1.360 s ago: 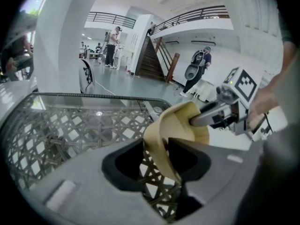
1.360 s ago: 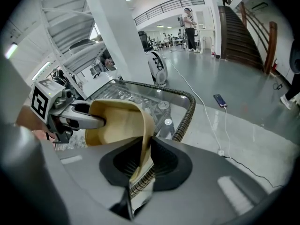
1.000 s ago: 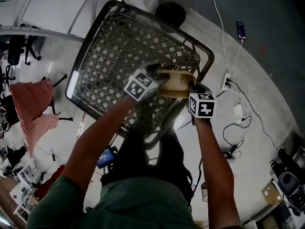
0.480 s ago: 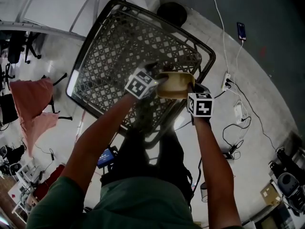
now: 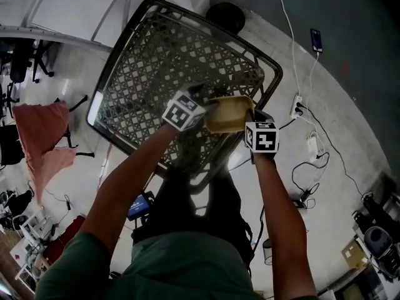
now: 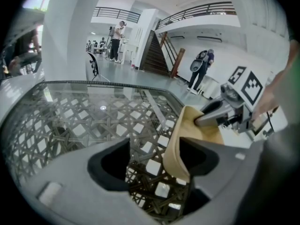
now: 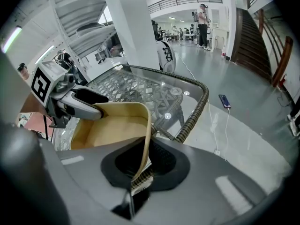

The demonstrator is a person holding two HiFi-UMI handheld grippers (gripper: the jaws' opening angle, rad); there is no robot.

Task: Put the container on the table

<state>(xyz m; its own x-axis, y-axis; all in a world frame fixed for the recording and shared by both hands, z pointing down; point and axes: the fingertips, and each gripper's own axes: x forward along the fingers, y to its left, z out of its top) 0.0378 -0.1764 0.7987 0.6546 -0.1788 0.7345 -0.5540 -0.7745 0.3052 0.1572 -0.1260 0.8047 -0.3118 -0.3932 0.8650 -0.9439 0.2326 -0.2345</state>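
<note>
Far left, a pink cloth lies crumpled on the floor, well apart from the work. Next is the glass-top wicker table, seen from above, w/ the person standing at its near right corner. The left gripper reaches in over that corner. Its jaws stand wide apart and have just been opening. One wall of the tan container is between them, close by the right-hand jaw but not pinched. The container, an open shallow tub, is over the table's corner, above the glass; can't tell whether its bottom touches the top. On its opposite side the right gripper is clamped on the wall, jaws nearly together and just been closing, one pad inside, one outside. Further right, a phone lies on the grey floor, plugged to a white cable.
</note>
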